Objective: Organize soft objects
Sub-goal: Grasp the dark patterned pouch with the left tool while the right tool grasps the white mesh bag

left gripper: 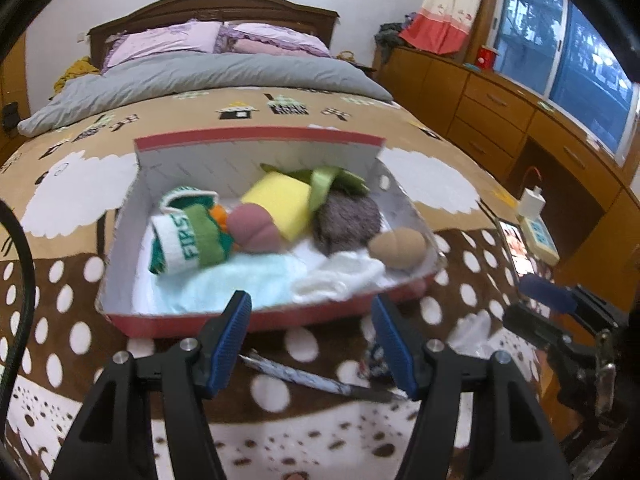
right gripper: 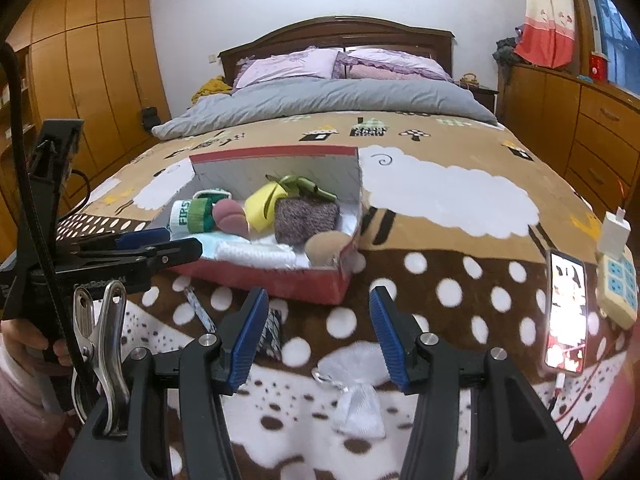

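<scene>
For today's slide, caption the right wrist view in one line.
Open right tool poised over a white mesh pouch, red shoebox of soft toys beyond.

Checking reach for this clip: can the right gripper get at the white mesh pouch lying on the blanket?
Probably yes. The right gripper is open and empty, and the white mesh pouch lies on the blanket just ahead of it, with nothing over it.

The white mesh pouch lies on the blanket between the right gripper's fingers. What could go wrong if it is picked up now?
The white mesh pouch looks thin and limp, so the open right gripper may pinch the blanket with it. The red box looks nearly full, so the pouch may slide off.
</scene>
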